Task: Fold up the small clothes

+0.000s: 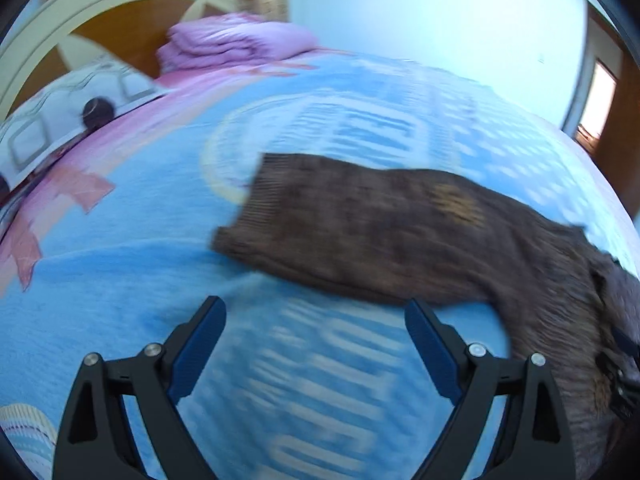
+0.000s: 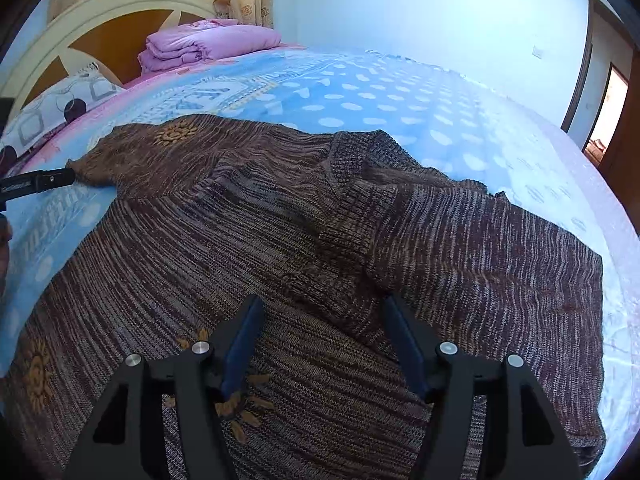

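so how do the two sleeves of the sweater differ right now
The left sleeve lies stretched out flat onto the blue bedspread, away from the sweater body. The right sleeve is folded in across the body, resting on the knit rather than the bedspread. Both are the same brown knit, and neither gripper holds either one.

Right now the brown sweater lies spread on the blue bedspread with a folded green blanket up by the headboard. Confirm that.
Not quite: the folded blanket by the headboard is pink-purple, not green, as the right wrist view shows. The brown sweater does lie spread on the blue bedspread.
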The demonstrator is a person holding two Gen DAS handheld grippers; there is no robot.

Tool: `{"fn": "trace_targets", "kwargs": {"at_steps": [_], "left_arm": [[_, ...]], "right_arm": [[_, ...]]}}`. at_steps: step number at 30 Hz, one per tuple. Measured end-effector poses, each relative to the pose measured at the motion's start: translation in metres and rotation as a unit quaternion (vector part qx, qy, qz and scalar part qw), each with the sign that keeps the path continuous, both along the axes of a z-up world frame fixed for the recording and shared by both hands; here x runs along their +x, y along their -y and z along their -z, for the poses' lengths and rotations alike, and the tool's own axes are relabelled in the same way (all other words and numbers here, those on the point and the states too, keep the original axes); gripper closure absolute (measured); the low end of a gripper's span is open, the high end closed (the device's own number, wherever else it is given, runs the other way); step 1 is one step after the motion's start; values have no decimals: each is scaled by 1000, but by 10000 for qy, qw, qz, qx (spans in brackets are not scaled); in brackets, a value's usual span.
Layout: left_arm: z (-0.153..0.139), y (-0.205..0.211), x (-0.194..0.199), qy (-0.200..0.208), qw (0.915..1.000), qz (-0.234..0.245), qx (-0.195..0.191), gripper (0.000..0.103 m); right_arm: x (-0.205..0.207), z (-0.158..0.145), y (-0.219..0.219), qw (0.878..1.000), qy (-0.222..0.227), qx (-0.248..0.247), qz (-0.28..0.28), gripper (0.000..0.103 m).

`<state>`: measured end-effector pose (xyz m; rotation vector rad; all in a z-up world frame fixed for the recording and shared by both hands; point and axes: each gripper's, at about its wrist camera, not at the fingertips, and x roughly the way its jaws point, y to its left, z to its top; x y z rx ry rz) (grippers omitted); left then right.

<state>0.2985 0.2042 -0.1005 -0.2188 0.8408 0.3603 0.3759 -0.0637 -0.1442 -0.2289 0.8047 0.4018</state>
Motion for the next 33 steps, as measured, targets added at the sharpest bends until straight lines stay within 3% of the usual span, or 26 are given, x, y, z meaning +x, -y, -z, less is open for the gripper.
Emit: {"fn": "trace_targets", "kwargs": {"at_steps": [5,13,17,21,27,29,32,33], "left_arm": [[12,-15,8,-86,9996,-253,-36,9],[16,-14,22,-120,9997,-129,-159,10],[16,-25,27,101,9970,-230,-730,10],[15,-44,25,550,9856,-431,-1540,11],[23,-73,21,1278,9537,-648,-2644,25],[24,-77,22,1377,9495,-677,-2737,28],[25,-76,27,1374,9510,-593,-2705,43],[26,-75,28,1357,9499,-538,-2765,61]], "right_arm": [[-2,0,-2,10000,47,-31,15,38],[-2,0,-3,9999,84,-57,35,37],[-3,0,-3,9999,96,-59,47,37],[-2,0,-3,9999,116,-74,62,36],[-3,-1,-2,9998,150,-90,101,36],[-3,-1,-2,9998,160,-91,119,36],[-3,-1,-2,9997,166,-96,128,36],[-3,-1,-2,9997,165,-94,128,36]]}}
